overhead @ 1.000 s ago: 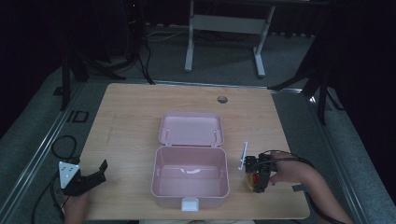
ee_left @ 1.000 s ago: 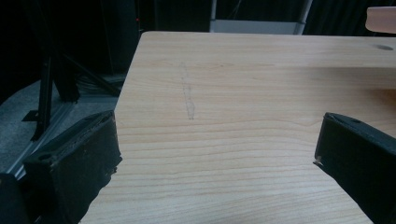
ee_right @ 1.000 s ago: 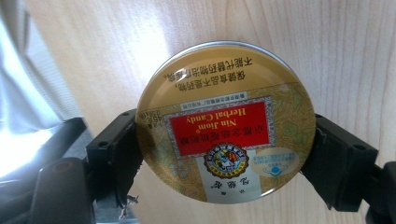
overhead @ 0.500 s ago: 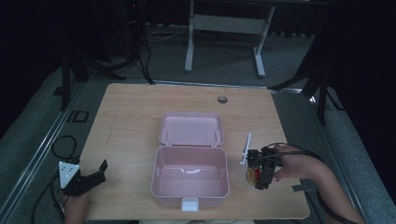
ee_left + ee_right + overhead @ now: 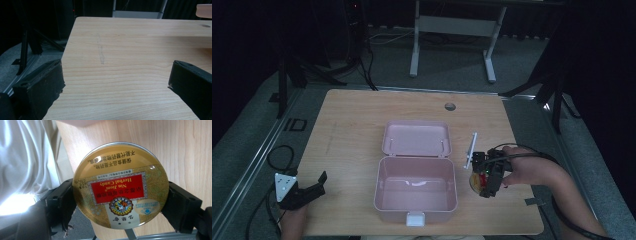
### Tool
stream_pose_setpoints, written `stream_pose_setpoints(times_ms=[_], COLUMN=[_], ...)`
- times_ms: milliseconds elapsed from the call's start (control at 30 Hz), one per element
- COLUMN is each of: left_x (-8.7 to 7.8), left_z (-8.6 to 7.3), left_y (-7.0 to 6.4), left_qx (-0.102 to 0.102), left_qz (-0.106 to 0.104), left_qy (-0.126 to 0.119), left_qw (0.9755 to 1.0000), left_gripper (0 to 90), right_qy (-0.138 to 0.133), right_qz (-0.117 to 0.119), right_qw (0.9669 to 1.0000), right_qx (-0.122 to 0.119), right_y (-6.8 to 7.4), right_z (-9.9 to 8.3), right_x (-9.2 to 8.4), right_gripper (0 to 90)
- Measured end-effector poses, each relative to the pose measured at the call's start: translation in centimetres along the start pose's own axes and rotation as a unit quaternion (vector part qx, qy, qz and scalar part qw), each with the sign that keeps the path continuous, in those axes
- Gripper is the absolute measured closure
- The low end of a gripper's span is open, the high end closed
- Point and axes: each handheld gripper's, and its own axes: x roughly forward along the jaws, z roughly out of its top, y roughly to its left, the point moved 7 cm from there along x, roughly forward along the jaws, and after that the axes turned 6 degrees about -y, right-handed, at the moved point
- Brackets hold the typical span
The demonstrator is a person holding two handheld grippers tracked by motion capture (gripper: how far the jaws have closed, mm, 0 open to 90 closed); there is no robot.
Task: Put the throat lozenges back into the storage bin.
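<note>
An open pink box (image 5: 384,197) sits at the table's front middle, its lid (image 5: 416,138) laid back flat. A small white piece (image 5: 414,183) lies on the box's floor. Just right of the box, my right gripper (image 5: 482,181) is shut on a round gold candy tin (image 5: 474,181). In the right gripper view the tin (image 5: 117,185) has a red label and is held flat between both jaws of the right gripper (image 5: 120,203), above the table's edge. My left gripper (image 5: 314,190) is open at the table's front left. In its own view the left gripper (image 5: 115,85) spans bare wood.
The wooden table (image 5: 352,125) has a cable hole (image 5: 450,106) at the back. A small grey scrap (image 5: 532,201) lies near the front right corner. Desk legs (image 5: 414,45) and dark stands are on the floor beyond the table.
My right gripper, with the tin in it, has shifted slightly away from the front edge and toward the box. The left gripper has stayed put.
</note>
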Motion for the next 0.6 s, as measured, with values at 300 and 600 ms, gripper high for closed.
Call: stream_pose_setpoints(times_ms=[300, 600], left_x=[0.0, 0.0], left_z=[0.0, 0.0], left_y=[0.0, 0.0], left_qx=[-0.001, -0.001], left_qz=[-0.001, -0.001], left_qy=[0.000, 0.001], left_qw=[1.0000, 1.0000], left_gripper=[0.4, 0.4], right_qy=[-0.014, -0.017], right_qz=[0.012, 0.015], right_qw=[0.9995, 0.9972], right_qx=[-0.027, -0.071], right_y=[1.3, 2.4], right_z=[3.2, 6.3], right_x=[-0.6, -0.6], right_gripper=[20.1, 20.1])
